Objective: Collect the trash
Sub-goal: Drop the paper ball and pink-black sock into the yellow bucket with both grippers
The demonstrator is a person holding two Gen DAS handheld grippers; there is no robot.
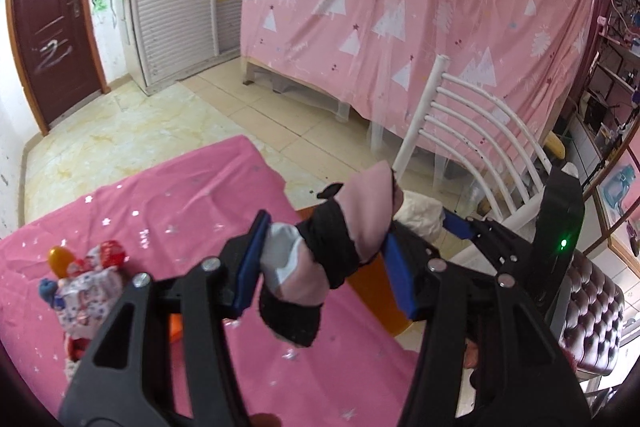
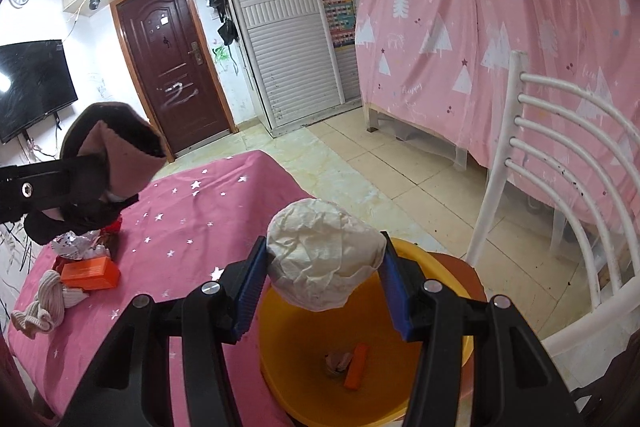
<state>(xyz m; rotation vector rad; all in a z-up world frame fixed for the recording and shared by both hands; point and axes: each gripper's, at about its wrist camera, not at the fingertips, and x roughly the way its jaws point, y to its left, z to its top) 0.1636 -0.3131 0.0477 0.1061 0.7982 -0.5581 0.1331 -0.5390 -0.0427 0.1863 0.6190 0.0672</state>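
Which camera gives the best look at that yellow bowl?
The right wrist view. There the yellow bowl lies open right below the right tongs, which grip a crumpled paper ball over it, and scraps show inside. In the left wrist view the bowl cannot be made out behind the left tongs.

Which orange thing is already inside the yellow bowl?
The small orange stick lies in the yellow bowl, beside a crumpled scrap. The orange box sits on the pink tablecloth, outside the bowl.

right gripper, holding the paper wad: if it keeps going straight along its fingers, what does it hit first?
Probably nothing close. The right gripper grips the paper wad above the yellow basin; beyond the wad lies open floor, though depth is unclear.
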